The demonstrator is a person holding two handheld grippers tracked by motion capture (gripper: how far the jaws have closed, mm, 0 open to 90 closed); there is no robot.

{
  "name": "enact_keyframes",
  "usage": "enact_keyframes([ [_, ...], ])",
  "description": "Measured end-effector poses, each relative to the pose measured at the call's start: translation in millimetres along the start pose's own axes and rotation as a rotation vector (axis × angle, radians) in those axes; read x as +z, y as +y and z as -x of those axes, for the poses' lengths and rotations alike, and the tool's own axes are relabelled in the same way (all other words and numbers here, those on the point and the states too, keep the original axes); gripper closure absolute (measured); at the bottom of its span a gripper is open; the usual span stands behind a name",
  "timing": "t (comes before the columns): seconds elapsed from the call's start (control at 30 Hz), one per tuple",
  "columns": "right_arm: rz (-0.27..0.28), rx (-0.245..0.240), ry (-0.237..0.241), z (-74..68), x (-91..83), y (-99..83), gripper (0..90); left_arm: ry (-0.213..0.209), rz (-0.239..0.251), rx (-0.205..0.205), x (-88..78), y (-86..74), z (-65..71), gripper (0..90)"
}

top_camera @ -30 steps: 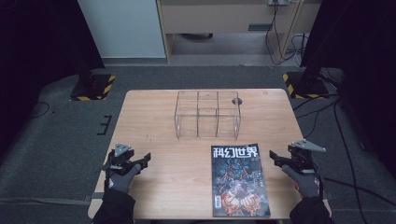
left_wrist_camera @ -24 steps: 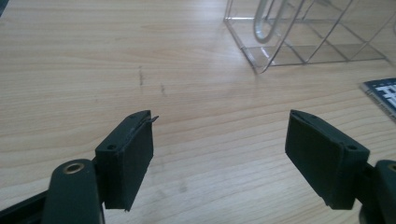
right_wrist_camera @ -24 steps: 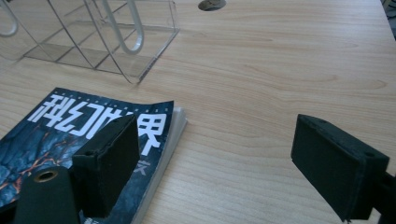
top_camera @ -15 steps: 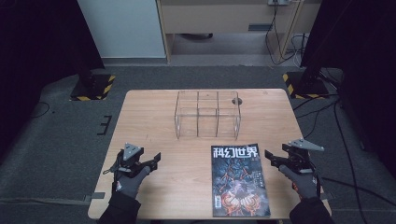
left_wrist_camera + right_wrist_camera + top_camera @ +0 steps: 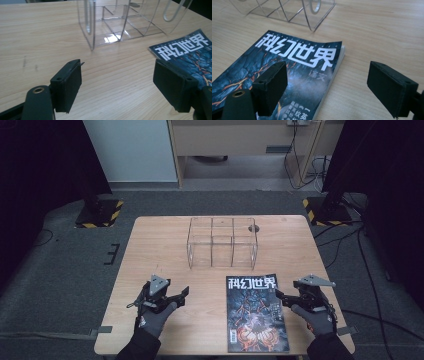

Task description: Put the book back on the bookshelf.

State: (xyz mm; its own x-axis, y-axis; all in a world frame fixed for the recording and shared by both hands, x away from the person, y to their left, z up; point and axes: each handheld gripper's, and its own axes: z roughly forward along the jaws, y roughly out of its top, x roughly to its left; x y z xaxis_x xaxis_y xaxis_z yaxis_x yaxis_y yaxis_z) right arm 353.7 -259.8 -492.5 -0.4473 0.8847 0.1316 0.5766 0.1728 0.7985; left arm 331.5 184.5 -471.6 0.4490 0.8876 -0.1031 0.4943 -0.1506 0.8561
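Pale wood grain runs across the table, whose near edge sits just under the person's forearms. Nearest that edge, the left gripper hovers over bare wood with its jaws spread wide and nothing between them. The right gripper hangs at the magazine's right side, jaws likewise wide apart and empty, straddling its long edge.

Lying flat near the table's front right, the magazine faces cover up, its top corner slightly lifted in the right gripper view. It looks light, thin and floppy, with a glossy cover that may slip between pads. A pinch on the open long edge would likely fan the pages; the bound spine on its left seems the firmer hold, and a grip from both sides would keep it from drooping.

Farther off stands the clear divided organizer, just beyond the magazine's top, probably brittle. Open wood lies to the left and between the grippers; the table's right edge is close.
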Motion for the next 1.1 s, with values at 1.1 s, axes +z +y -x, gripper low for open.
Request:
enact_keyframes([
  [1.1,-0.098,-0.056,0.009,-18.9,15.9,-26.3,21.2,-0.167,-0.146,0.125,67.5,-22.5,103.6,22.7],
])
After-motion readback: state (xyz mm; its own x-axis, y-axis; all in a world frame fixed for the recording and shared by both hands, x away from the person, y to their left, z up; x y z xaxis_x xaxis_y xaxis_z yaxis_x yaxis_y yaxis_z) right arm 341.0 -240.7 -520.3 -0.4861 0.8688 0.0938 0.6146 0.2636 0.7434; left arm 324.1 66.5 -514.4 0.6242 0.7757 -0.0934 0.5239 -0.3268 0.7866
